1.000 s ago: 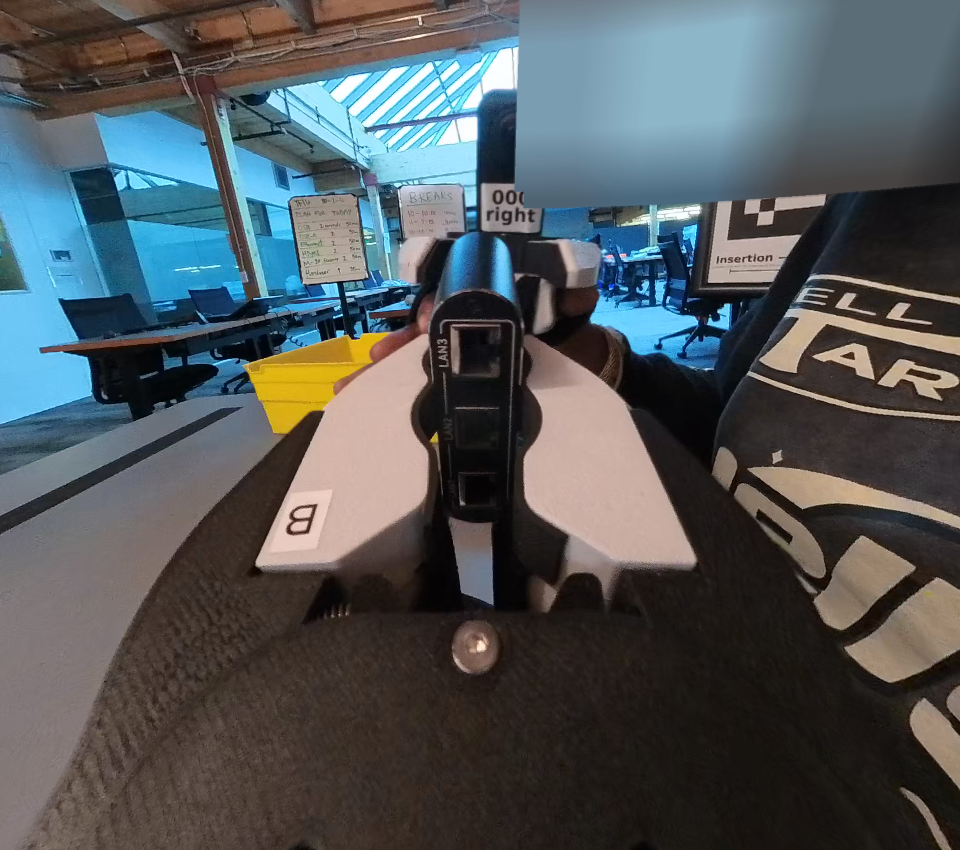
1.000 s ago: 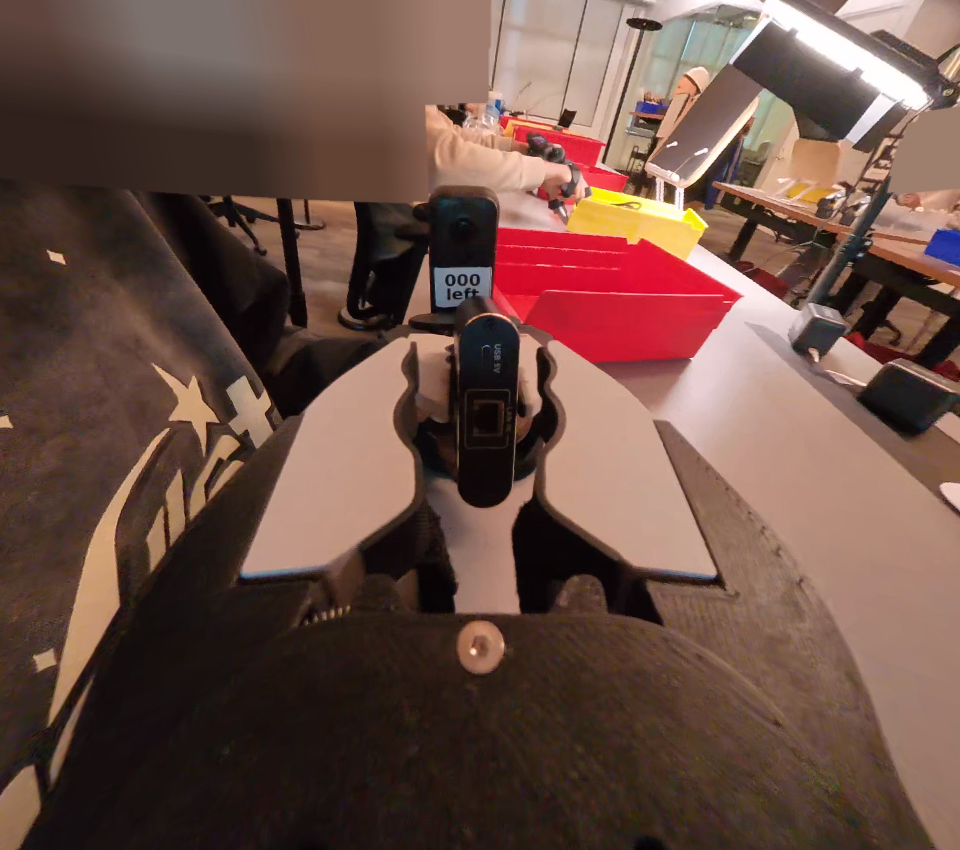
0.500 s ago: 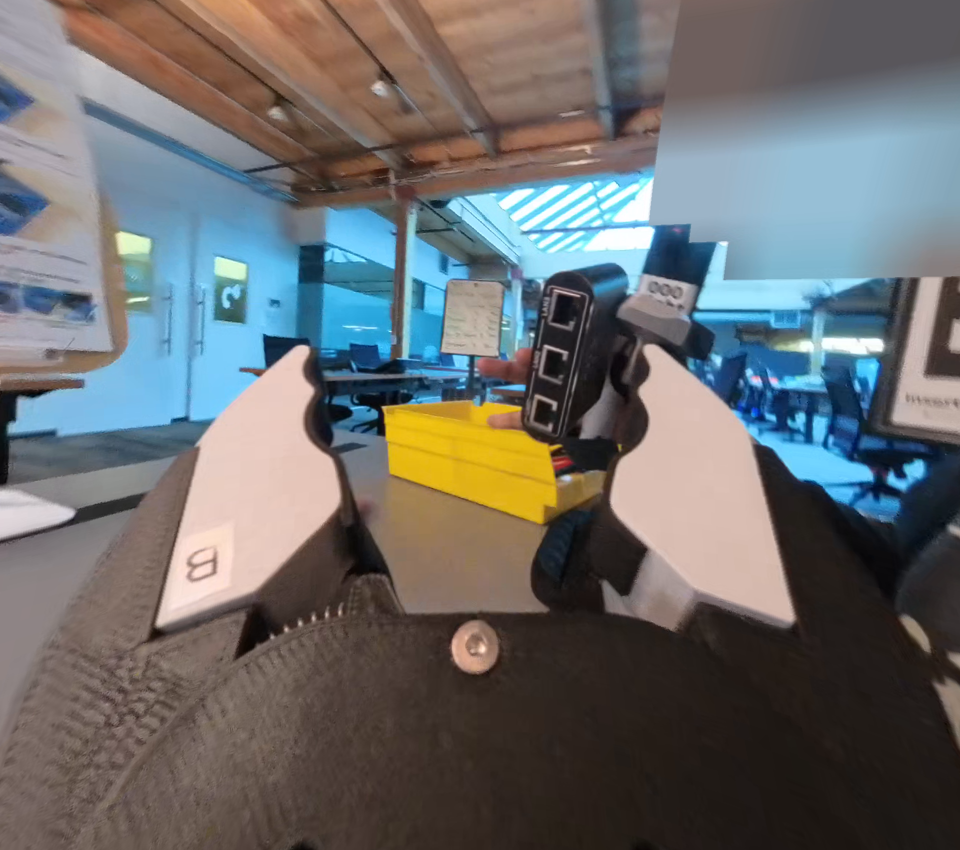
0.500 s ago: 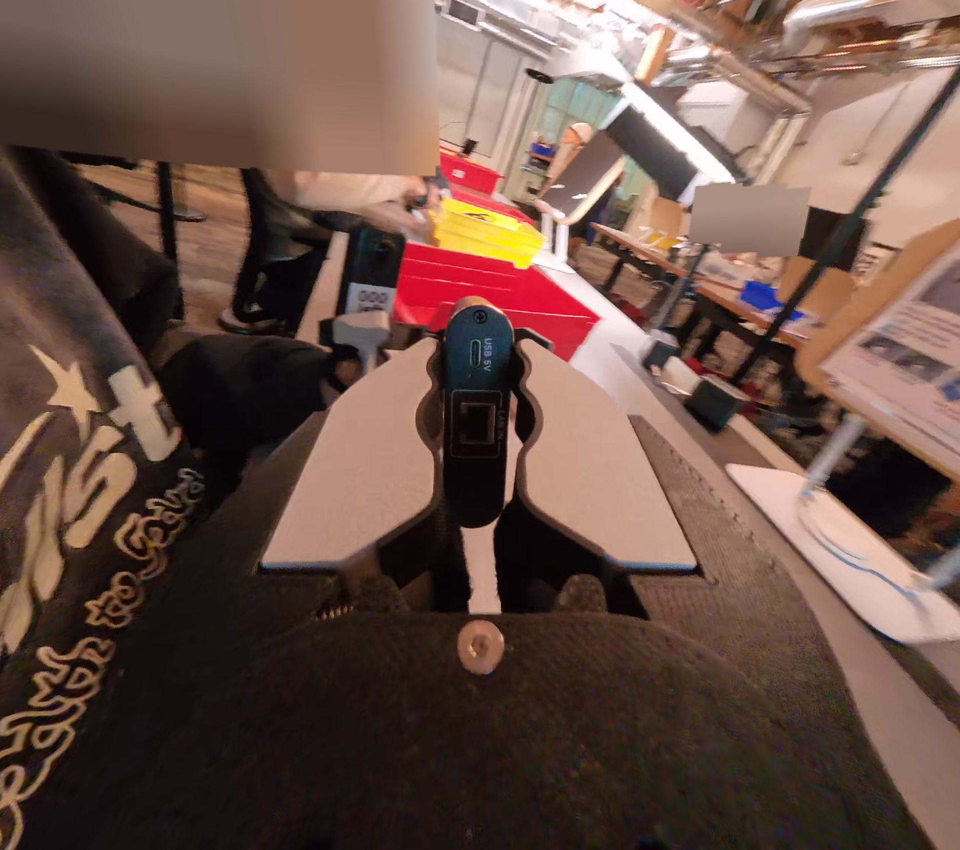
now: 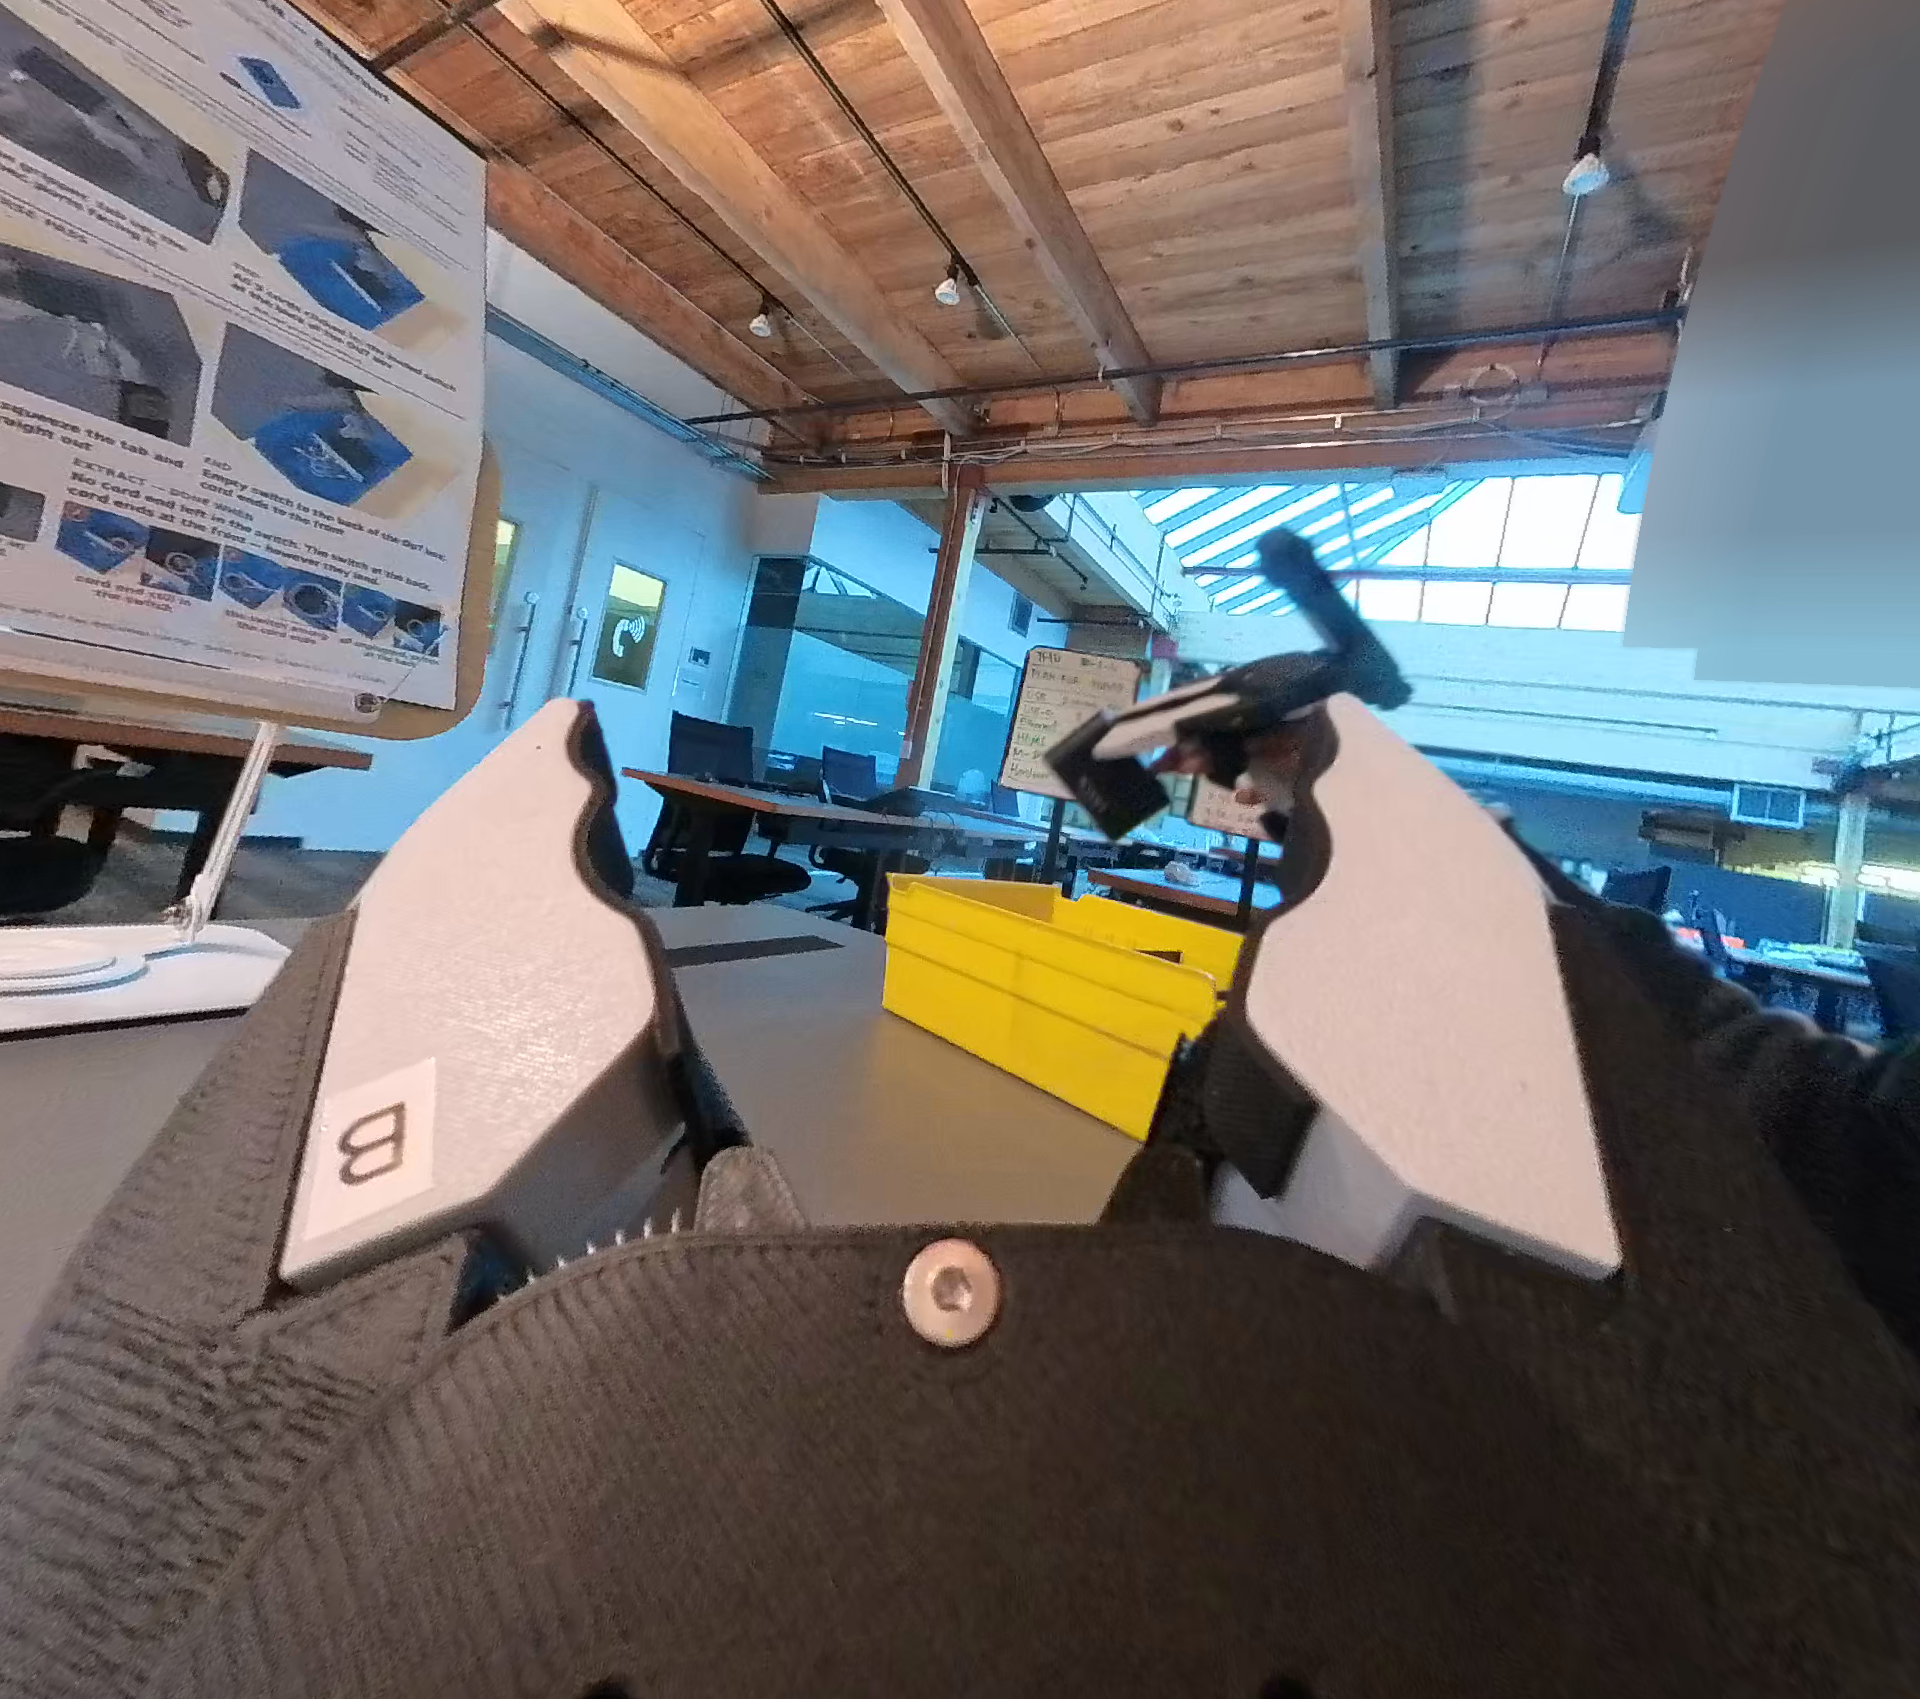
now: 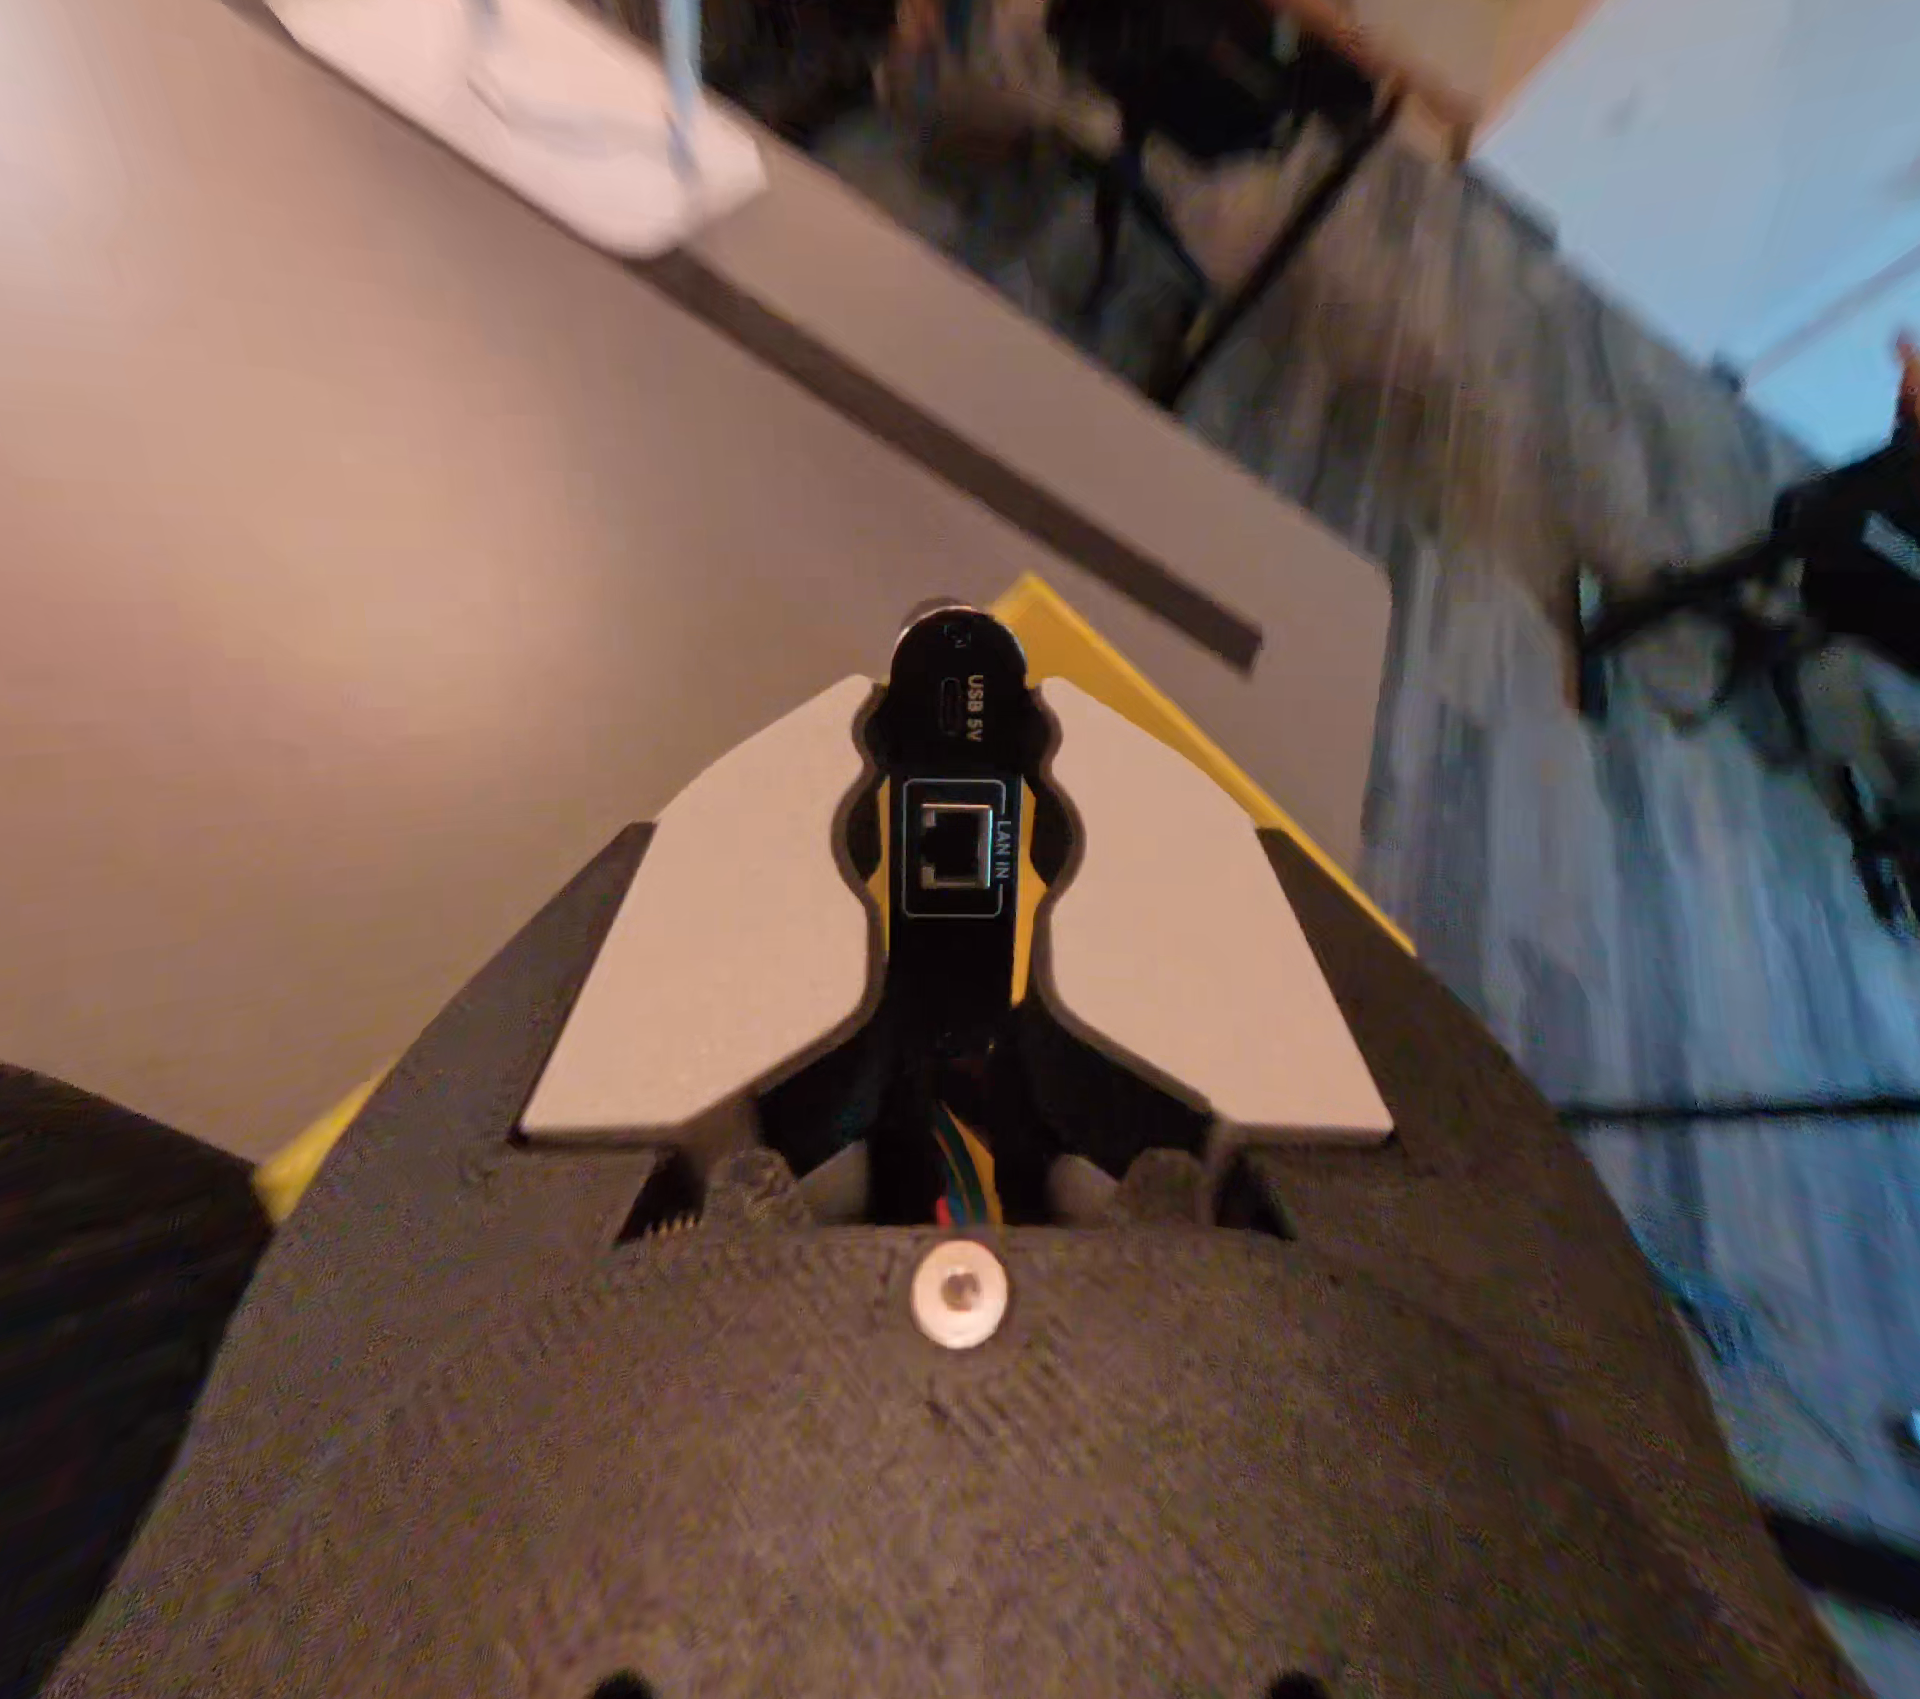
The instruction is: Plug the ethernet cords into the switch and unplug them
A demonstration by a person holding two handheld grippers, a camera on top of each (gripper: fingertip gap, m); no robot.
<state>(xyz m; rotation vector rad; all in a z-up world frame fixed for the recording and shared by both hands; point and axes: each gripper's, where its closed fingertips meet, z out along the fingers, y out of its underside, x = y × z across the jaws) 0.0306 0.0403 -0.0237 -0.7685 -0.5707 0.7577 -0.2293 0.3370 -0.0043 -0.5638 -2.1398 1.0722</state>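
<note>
My right gripper (image 6: 956,693) is shut on the small black ethernet switch (image 6: 954,828), whose single-port end faces the camera. It points down over a yellow bin (image 6: 1127,714) near the grey table's corner. Coloured cords (image 6: 961,1171) show in the gap under the switch, mostly hidden. In the left wrist view my left gripper (image 5: 961,735) is open and empty above the table. Beyond it, the right gripper (image 5: 1236,704) holds the switch (image 5: 1107,792) tilted above the yellow bin (image 5: 1039,984).
An instruction board (image 5: 208,247) stands on a white base (image 5: 104,974) at the left of the grey table (image 5: 883,1088); the base also shows in the right wrist view (image 6: 520,39). A dark sleeve (image 5: 1766,1078) is at the right. Desks and chairs stand behind. Across from one pair of fingers to the other is roughly 40 cm.
My left gripper let go of the switch, opened and drew away to the left. My right gripper swung the switch down over the yellow bin.
</note>
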